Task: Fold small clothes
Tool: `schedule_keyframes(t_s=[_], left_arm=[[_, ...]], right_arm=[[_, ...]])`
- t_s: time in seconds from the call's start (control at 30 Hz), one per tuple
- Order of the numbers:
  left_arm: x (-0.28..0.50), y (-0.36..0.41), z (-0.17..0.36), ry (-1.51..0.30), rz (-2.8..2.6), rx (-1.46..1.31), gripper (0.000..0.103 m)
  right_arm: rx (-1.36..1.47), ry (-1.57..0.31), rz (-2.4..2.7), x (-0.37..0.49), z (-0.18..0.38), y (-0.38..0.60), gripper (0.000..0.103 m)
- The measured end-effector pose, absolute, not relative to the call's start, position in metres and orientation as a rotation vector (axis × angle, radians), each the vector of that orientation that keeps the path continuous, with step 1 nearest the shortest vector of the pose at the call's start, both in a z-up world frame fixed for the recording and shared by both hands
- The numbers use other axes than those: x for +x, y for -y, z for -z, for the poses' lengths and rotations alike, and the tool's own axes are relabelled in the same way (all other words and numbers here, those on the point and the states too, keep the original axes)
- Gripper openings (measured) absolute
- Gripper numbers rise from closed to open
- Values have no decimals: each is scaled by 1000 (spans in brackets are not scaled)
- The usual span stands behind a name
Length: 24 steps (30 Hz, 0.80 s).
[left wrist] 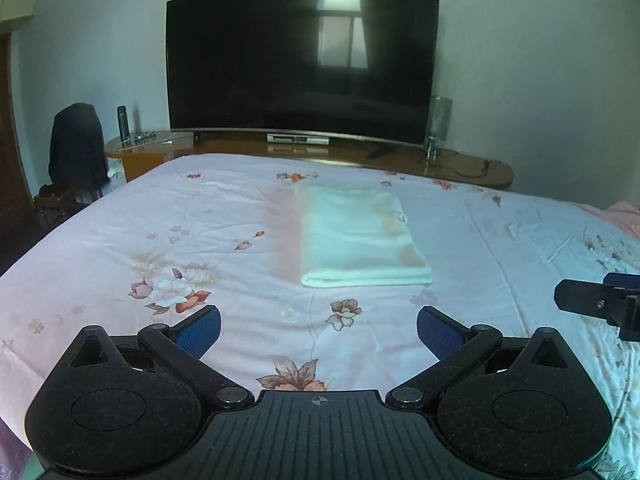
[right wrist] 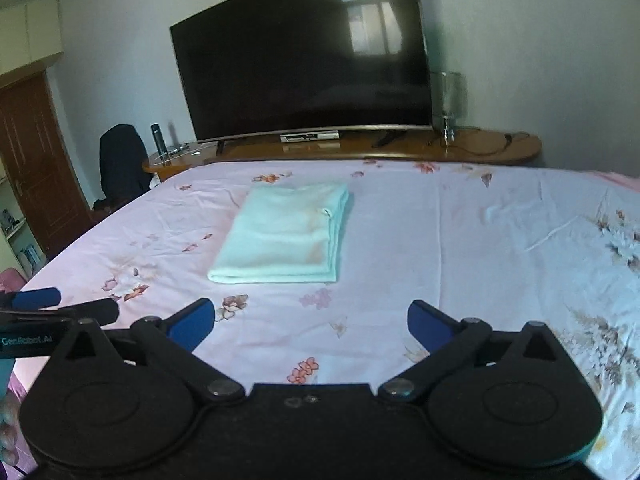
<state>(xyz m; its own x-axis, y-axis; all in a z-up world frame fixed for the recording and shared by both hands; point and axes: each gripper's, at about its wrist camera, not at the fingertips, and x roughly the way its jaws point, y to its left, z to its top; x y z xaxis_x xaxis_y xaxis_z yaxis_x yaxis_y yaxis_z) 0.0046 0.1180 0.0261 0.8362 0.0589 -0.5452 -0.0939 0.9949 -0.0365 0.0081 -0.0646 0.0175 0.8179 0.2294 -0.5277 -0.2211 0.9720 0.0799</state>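
Both wide open, nothing pinched: left gripper (left wrist: 319, 330) and right gripper (right wrist: 310, 322). Folded pale cloth (left wrist: 360, 236) flat on the flowery bedsheet (left wrist: 160, 220), well ahead of both, untouched.

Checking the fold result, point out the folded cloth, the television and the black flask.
folded cloth (left wrist: 356, 236), left wrist view, middle of top layer
television (left wrist: 300, 64), left wrist view, centre of dark screen
black flask (right wrist: 157, 138), right wrist view, its body

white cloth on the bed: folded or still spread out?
Folded. The white cloth lies as a compact rectangle on the bedsheet, with stacked layers showing along its near and right edges. Neither gripper touches it.
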Motion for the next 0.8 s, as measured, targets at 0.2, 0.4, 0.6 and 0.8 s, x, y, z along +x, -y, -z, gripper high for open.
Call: schedule_keyframes(t_s=[0.2,0.4,0.6,0.8], left_arm=[[3,-116,-29,-586,-69,-52,103],[7,-114,-34,-576,-66,-50,103],[8,-109,-35,-569,-61,-47,103],[8,-108,-36,-565,-64,-45,103]], right_arm=[[-4,-546,-251,4,-22,55,102],[-12,-532,-267,3,-25,49,102],[1,-521,-250,8,-27,49,103],[10,-521,-244,10,-27,50,103]])
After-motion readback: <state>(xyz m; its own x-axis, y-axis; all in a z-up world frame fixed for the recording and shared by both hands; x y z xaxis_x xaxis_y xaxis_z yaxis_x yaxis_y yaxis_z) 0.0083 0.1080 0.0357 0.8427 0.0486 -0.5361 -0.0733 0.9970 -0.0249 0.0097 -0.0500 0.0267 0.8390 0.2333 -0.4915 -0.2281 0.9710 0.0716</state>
